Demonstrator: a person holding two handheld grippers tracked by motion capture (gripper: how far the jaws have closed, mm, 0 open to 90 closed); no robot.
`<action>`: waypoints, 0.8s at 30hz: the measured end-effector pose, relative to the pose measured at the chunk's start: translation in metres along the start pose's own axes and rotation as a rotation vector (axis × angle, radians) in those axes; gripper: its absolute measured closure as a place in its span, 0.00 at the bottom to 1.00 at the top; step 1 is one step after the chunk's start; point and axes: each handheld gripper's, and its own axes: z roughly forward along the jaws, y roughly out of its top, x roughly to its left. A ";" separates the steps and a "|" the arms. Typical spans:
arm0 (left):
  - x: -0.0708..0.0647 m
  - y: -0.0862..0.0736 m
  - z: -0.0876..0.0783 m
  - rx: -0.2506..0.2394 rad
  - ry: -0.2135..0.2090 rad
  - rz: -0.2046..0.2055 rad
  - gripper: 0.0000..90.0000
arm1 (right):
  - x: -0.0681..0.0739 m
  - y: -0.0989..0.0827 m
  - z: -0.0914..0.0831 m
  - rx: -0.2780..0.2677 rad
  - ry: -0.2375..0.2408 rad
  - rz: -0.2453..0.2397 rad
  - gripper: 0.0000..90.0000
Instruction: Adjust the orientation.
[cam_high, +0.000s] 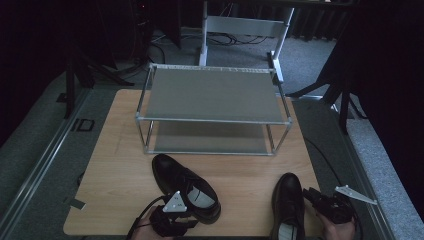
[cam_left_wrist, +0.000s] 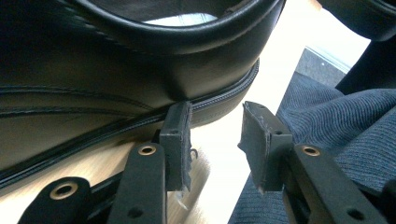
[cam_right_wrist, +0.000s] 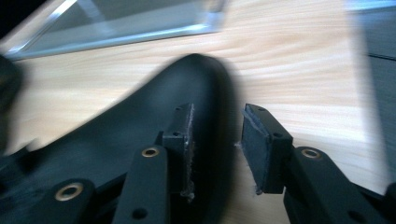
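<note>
Two black leather shoes lie on the wooden table (cam_high: 125, 165). One shoe (cam_high: 182, 182) lies at an angle at the front left with its heel toward me. My left gripper (cam_high: 192, 222) sits low at that heel. In the left gripper view the heel (cam_left_wrist: 116, 70) looms just past the left pad, and the left gripper (cam_left_wrist: 217, 112) stands open with only table showing in the gap. The other shoe (cam_high: 287, 197) points away at the front right. My right gripper (cam_high: 306, 192) is at its right side. Its jaws (cam_right_wrist: 217, 109) are apart over the blurred shoe's (cam_right_wrist: 140, 130) right edge.
A two-tier metal shoe rack (cam_high: 212, 95) with grey shelves stands at the back of the table, and its lower corner (cam_right_wrist: 116, 23) shows ahead of the right shoe. Grey ribbed fabric or carpet (cam_left_wrist: 327, 116) lies past the table's front edge. Dark stands and cables surround the table.
</note>
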 end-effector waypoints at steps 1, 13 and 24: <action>0.001 -0.001 -0.001 -0.006 0.003 -0.005 0.70 | -0.006 -0.004 -0.002 0.017 -0.033 0.029 0.68; 0.005 -0.004 -0.005 -0.012 0.018 -0.021 0.70 | 0.007 -0.028 -0.008 0.166 -0.101 -0.090 0.74; 0.006 -0.005 -0.003 -0.014 0.012 -0.020 0.70 | 0.029 -0.035 -0.013 0.202 -0.079 -0.139 0.89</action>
